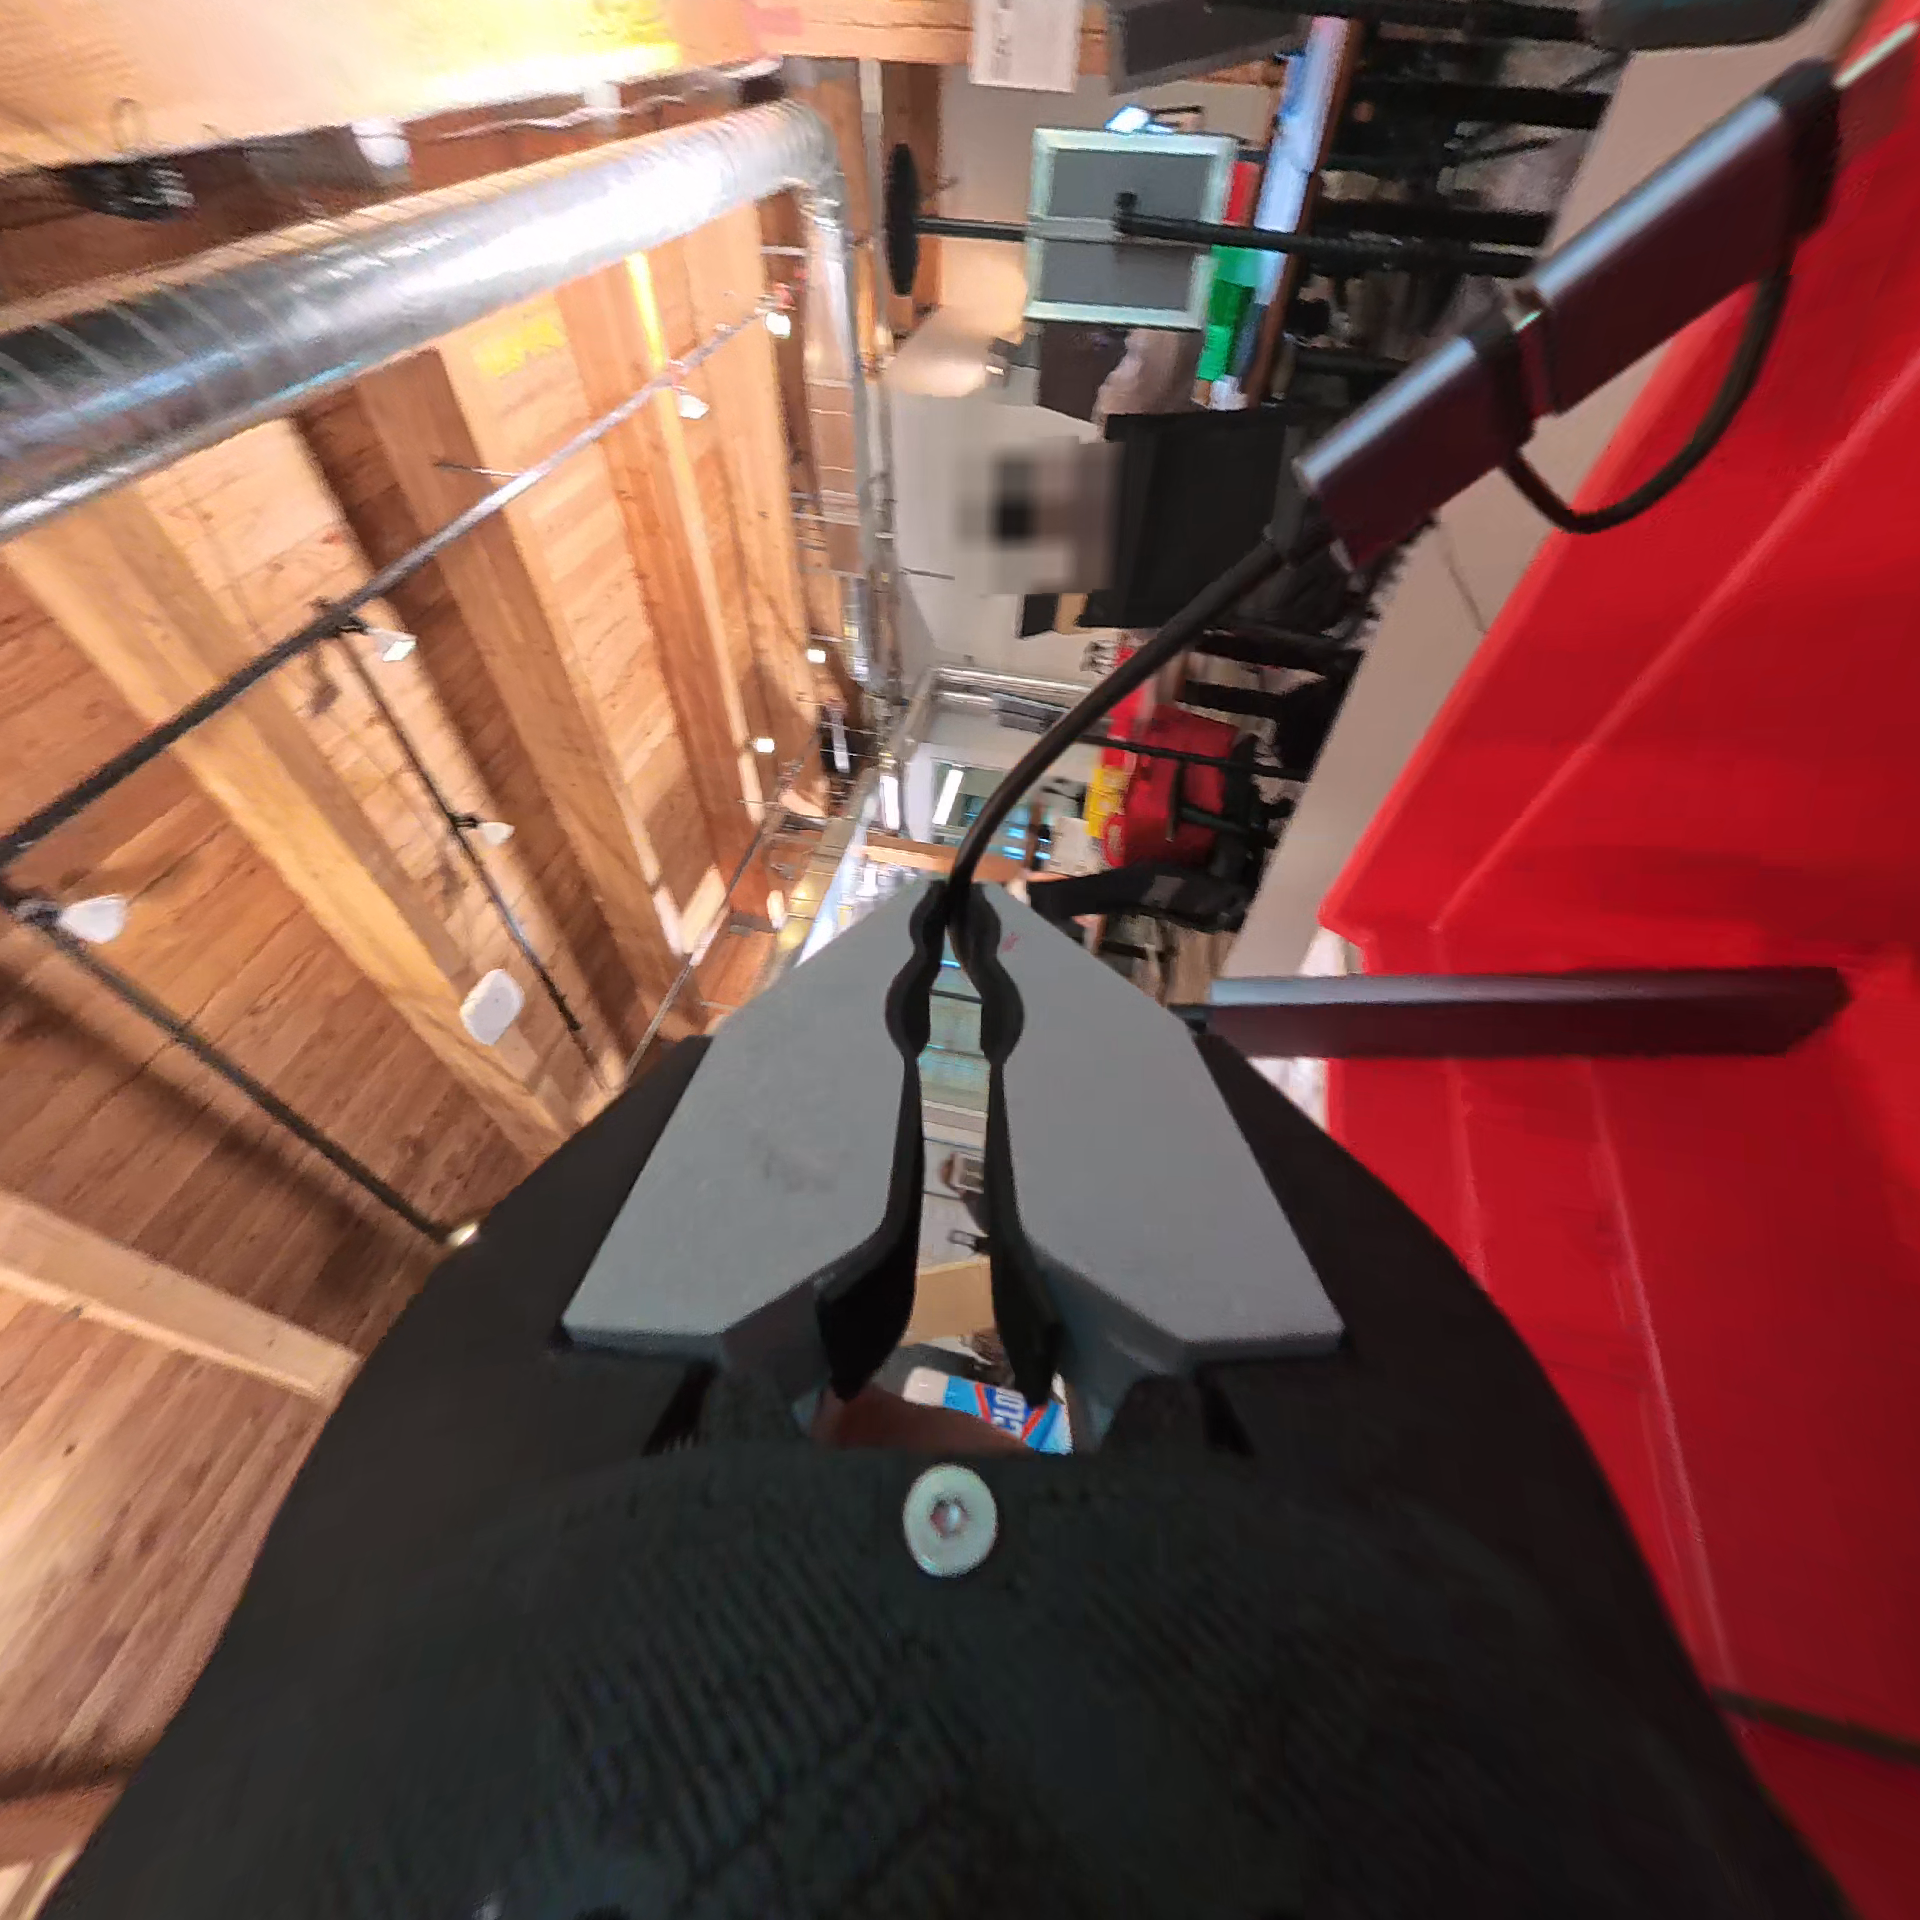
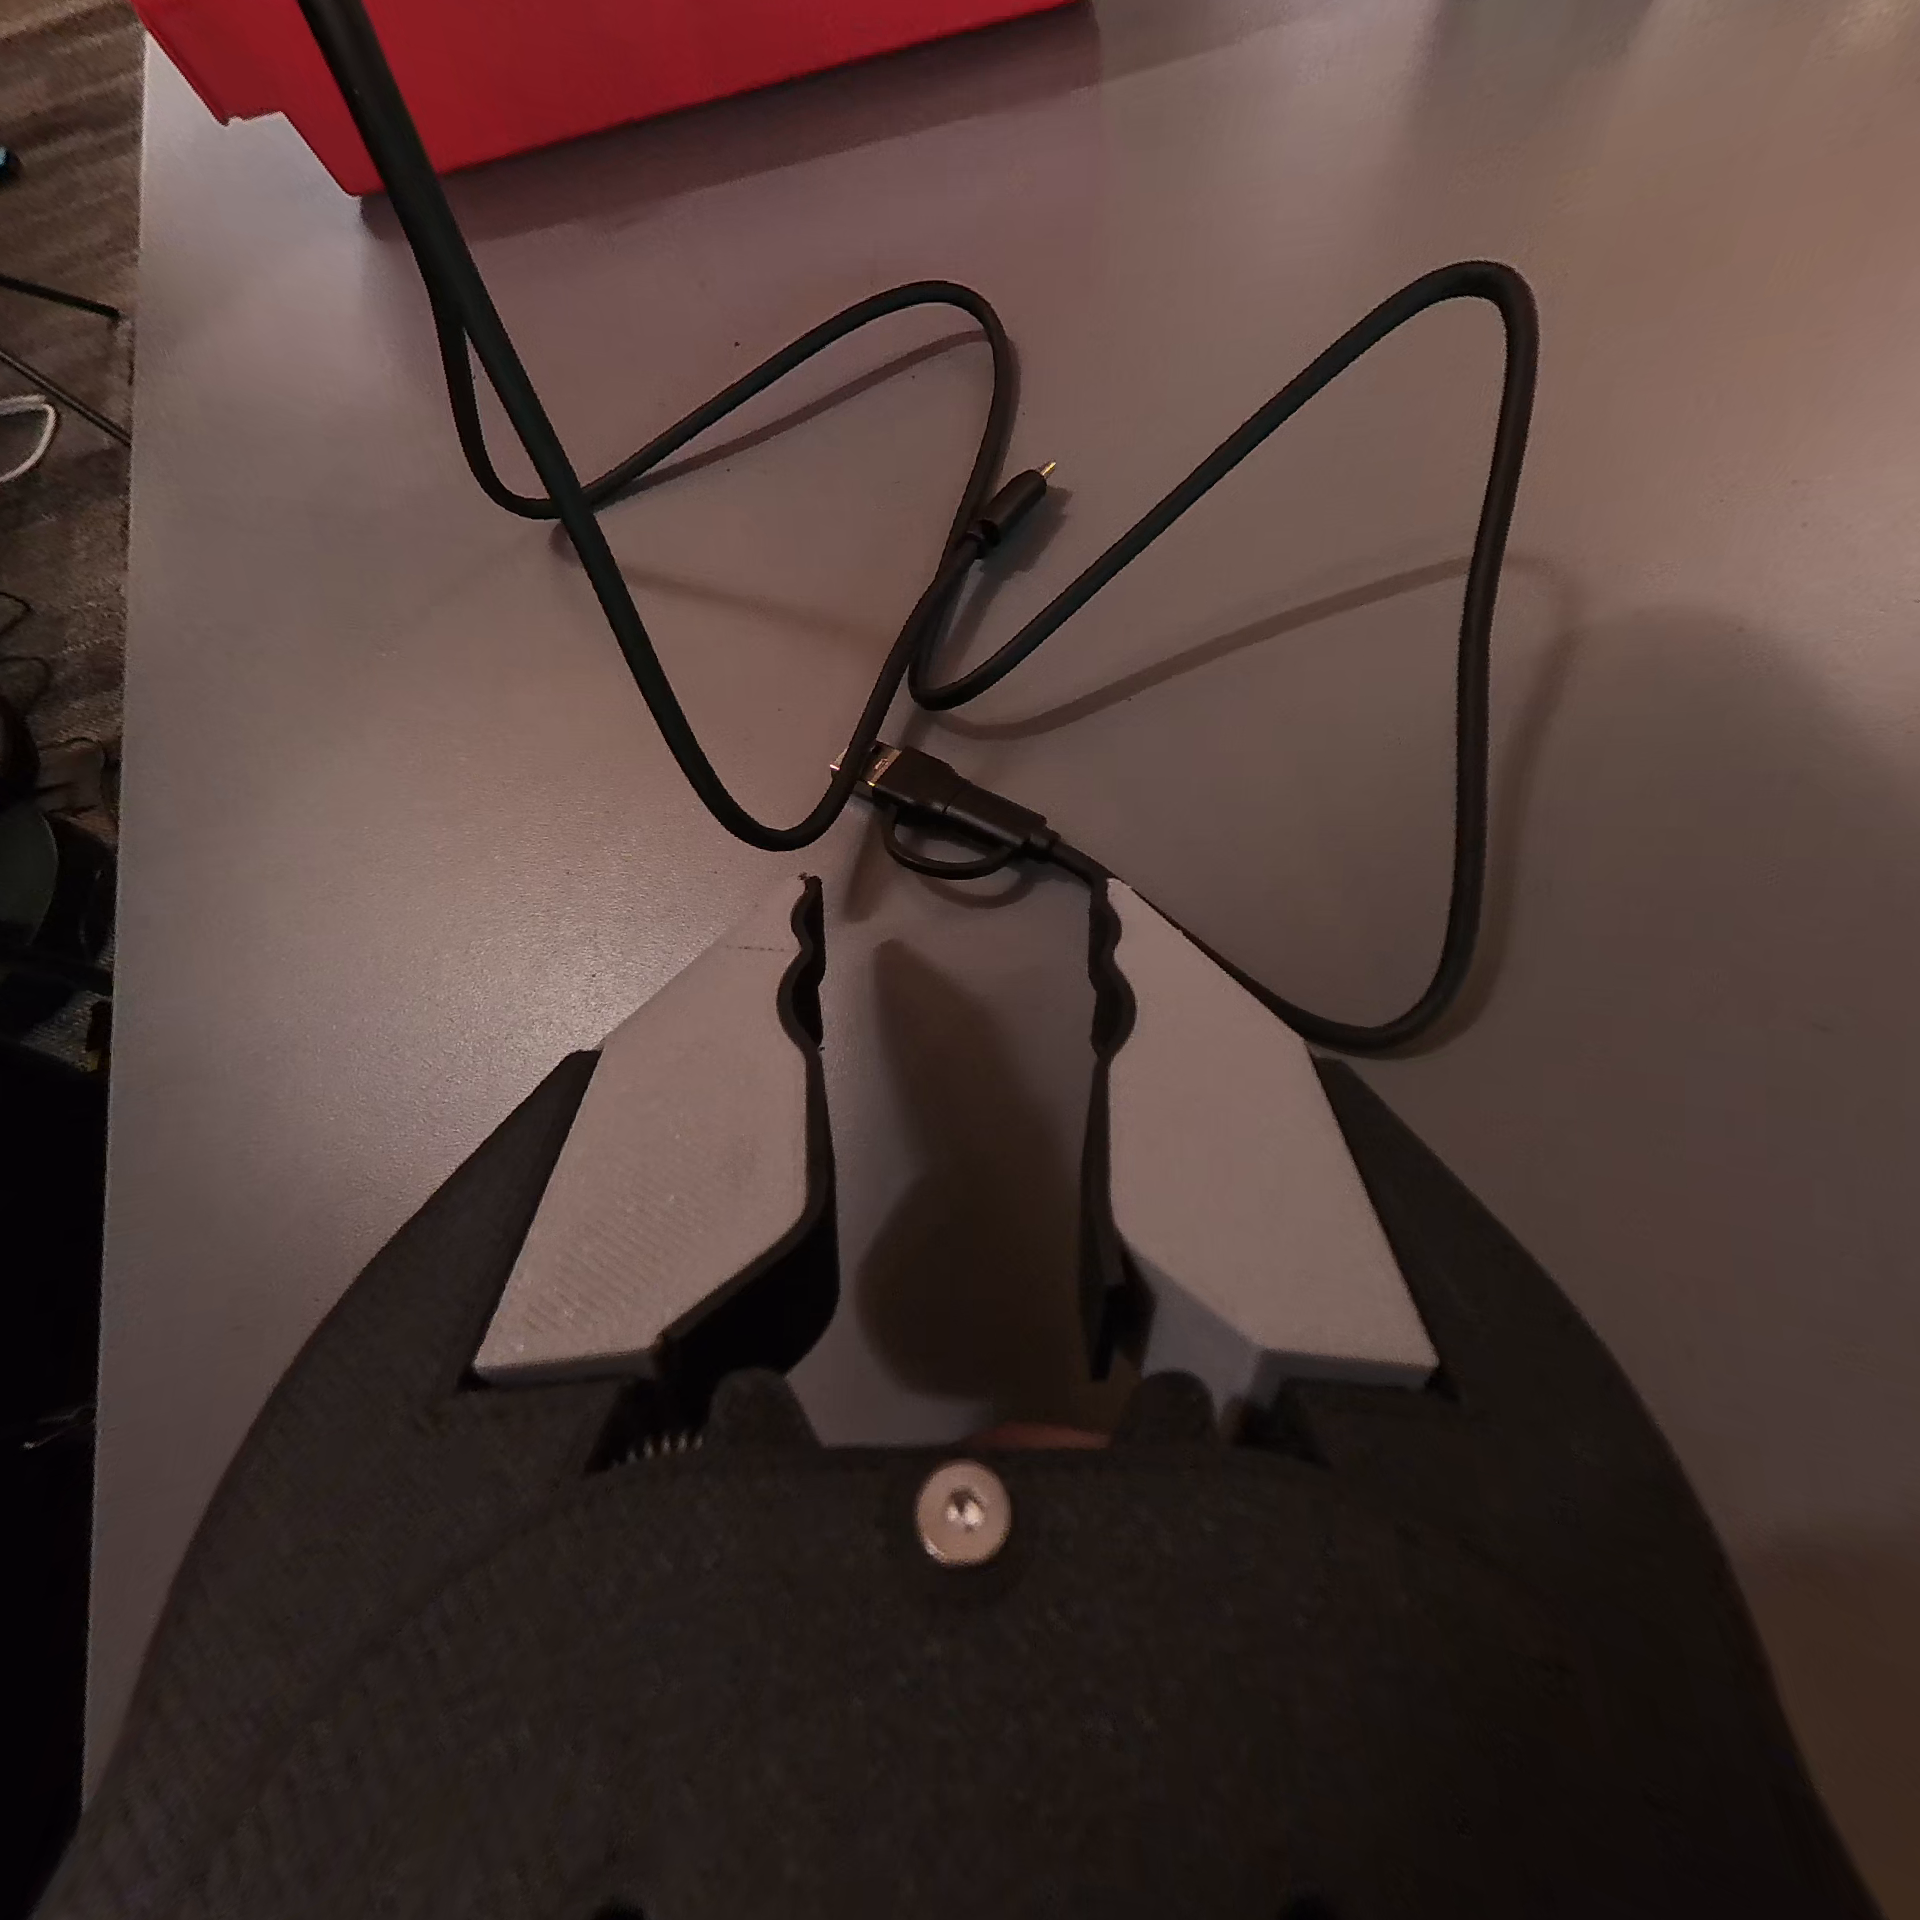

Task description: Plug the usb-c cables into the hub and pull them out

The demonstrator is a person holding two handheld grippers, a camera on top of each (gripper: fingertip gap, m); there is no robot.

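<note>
The grey tabletop [image 2: 1558,208] carries a red plastic bin [image 2: 623,83] at its far edge, and thin black rubbery cables [image 2: 1496,582] sprawl in loops across it: light, floppy, best taken by the stiff moulded plug. One black plug with a gold tip [image 2: 914,774] lies just ahead of the right gripper [image 2: 961,904], whose jaws stand wide apart, holding nothing. Up in the air, the slim dark metal hub [image 1: 1558,312] dangles. The left gripper [image 1: 961,914] is pinched narrow on the hub's black lead [image 1: 1091,717], near its tips.
</note>
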